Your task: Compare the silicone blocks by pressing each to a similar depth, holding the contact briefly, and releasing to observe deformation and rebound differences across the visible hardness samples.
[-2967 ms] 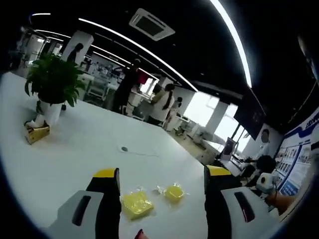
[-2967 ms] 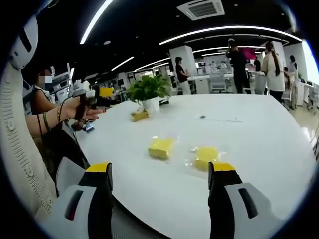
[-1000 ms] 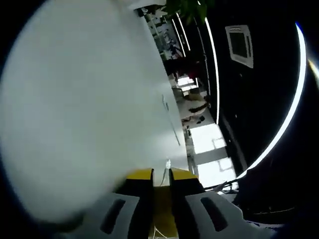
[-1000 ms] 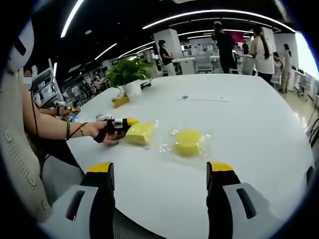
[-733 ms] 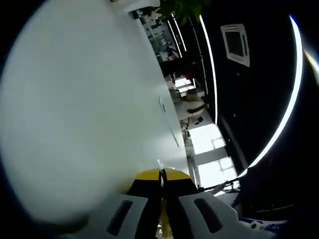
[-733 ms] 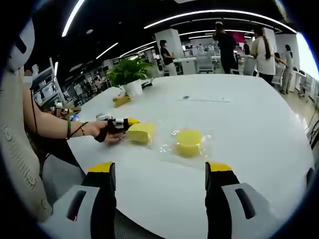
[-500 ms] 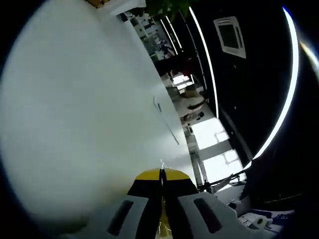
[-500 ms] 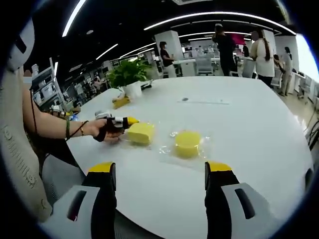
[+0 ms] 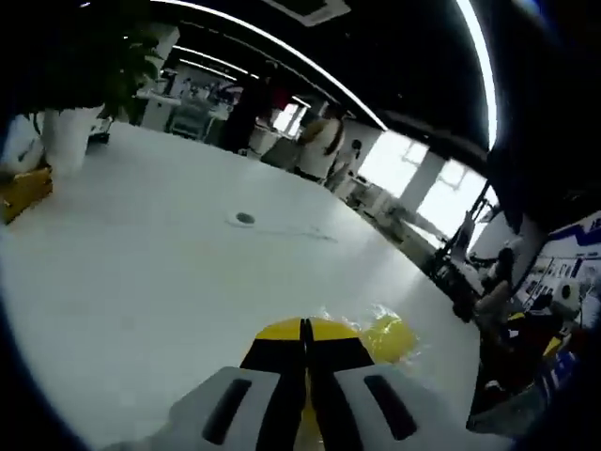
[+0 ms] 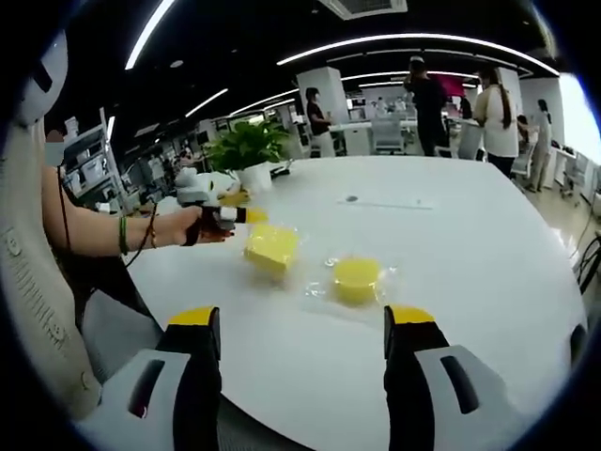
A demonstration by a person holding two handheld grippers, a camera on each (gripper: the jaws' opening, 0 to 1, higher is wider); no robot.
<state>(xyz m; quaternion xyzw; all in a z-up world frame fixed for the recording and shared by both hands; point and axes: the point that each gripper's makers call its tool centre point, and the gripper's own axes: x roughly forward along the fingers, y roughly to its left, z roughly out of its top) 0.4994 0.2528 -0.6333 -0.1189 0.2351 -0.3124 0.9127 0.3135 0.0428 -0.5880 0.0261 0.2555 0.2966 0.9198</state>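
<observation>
In the right gripper view, a square yellow silicone block (image 10: 270, 249) in clear wrap hangs tilted just above the white table (image 10: 470, 272). My left gripper (image 10: 246, 217), held by a hand, is shut on its upper left edge. A round yellow block (image 10: 357, 278) in clear wrap lies on the table to its right. My right gripper (image 10: 302, 318) stands open near the table's front edge, short of both blocks. In the left gripper view, my left gripper (image 9: 303, 329) has its jaws together, and the round block (image 9: 388, 336) lies just beyond to the right.
A potted plant (image 10: 249, 146) and a small yellow box (image 9: 19, 193) stand at the table's far left. A small grey disc with a cable (image 9: 244, 218) lies mid-table. Several people stand beyond the far edge. A seated person (image 9: 502, 301) is at the right.
My left gripper went from open to shut on the square block, then raised and tilted it off the table, and its view rolled back level. The right gripper stayed open and barely moved.
</observation>
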